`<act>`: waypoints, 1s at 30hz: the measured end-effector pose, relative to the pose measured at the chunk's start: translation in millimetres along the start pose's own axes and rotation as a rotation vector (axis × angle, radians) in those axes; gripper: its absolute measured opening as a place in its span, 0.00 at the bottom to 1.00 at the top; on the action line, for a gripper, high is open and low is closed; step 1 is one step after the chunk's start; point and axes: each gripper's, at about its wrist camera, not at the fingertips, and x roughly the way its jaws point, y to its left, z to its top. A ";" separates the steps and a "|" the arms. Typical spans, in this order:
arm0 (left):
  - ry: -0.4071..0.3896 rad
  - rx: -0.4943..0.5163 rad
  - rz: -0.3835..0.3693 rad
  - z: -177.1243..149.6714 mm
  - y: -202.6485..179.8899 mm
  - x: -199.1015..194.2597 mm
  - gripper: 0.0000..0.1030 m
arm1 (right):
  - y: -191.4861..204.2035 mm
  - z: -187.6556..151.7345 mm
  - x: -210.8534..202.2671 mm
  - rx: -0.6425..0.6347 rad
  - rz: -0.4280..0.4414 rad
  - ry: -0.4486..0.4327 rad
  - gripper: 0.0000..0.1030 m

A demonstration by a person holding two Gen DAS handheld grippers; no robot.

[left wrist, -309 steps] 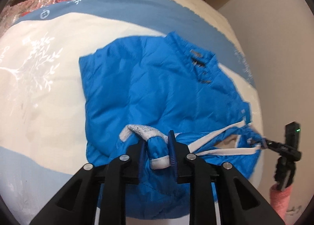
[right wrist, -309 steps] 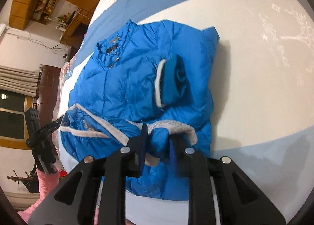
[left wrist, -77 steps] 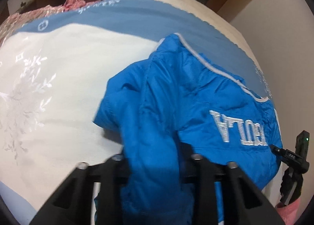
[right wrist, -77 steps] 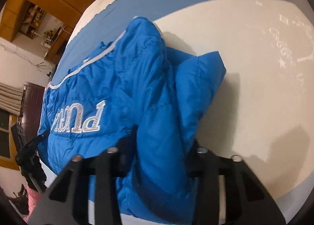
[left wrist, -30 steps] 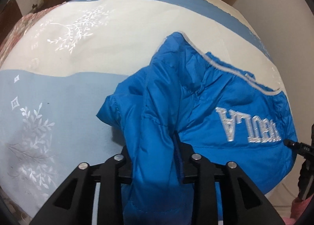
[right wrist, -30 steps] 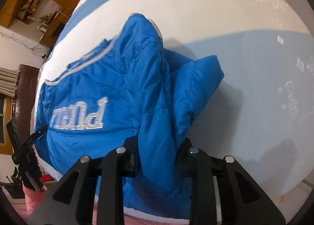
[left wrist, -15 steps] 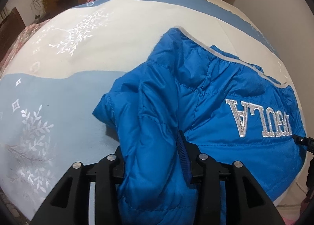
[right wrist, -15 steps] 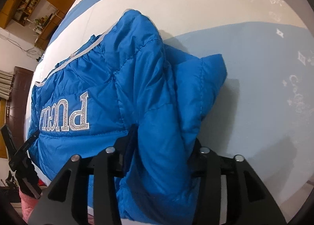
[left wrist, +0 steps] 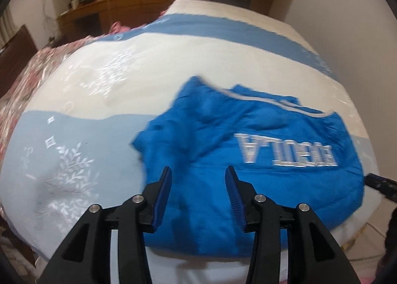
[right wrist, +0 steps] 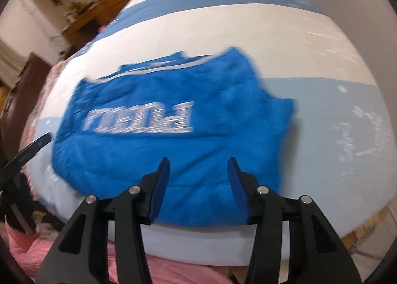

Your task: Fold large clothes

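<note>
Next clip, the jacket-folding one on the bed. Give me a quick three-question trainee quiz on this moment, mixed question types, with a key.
1. True or false: the left gripper is clamped on the blue jacket.
2. Multiple choice: the jacket's silver lettering is A) hidden inside the fold, B) face up on top of the bundle, C) hanging off the bed's edge.
3. Short answer: what does the folded jacket rest on?

Key
1. False. Its jaws have just been opening and stand apart with nothing between the pads; the right gripper is likewise open and empty.
2. B.
3. The bedspread, across the line where its cream band meets its pale blue band, near the bed's front edge.
</note>
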 end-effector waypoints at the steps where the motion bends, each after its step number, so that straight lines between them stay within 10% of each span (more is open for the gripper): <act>1: -0.009 0.003 0.001 -1.4 -5.8 0.5 0.44 | 11.2 -0.4 6.5 -0.011 0.001 0.000 0.44; 18: 0.121 0.114 0.057 -30.2 -49.5 84.9 0.45 | 45.3 -18.0 100.1 -0.028 -0.139 0.091 0.39; 30: 0.149 0.065 -0.022 -18.8 -33.5 70.6 0.45 | 35.5 -15.5 75.6 0.029 -0.115 0.069 0.39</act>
